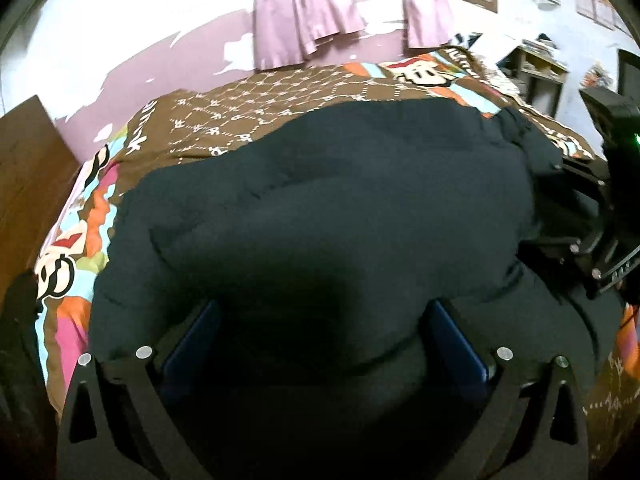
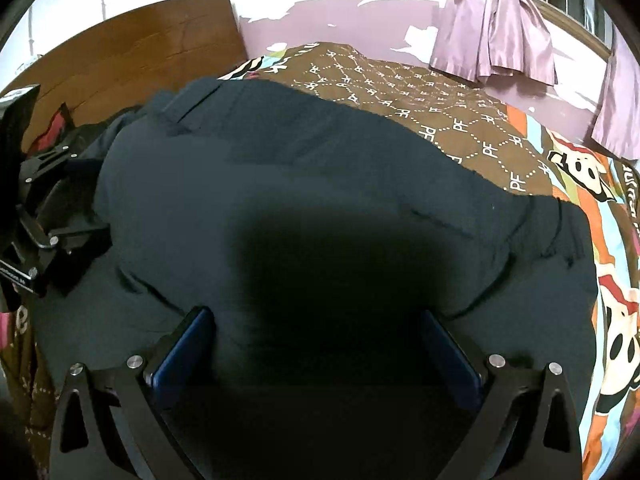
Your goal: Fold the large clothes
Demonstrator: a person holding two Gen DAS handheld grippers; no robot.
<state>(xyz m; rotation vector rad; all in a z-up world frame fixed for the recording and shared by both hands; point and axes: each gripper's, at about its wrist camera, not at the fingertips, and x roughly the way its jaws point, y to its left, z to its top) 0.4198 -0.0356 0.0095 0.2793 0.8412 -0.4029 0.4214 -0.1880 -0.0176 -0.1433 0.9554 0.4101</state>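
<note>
A large dark navy padded garment (image 1: pixel 328 200) lies spread over the bed; it also fills the right wrist view (image 2: pixel 304 184). My left gripper (image 1: pixel 324 320) is open, its blue-padded fingers (image 1: pixel 192 344) wide apart, low over the garment's near part. My right gripper (image 2: pixel 320 332) is open the same way, fingers (image 2: pixel 180 348) spread just above the fabric. Neither holds anything. Each gripper shows at the edge of the other's view: the right one (image 1: pixel 600 240), the left one (image 2: pixel 44 216).
The bed has a brown patterned cover (image 1: pixel 256 116) with bright cartoon panels (image 2: pixel 616 320). A wooden headboard (image 2: pixel 132 48) stands at the left. Pink curtains (image 1: pixel 304 12) hang on the far wall. Shelves (image 1: pixel 540 72) stand at the far right.
</note>
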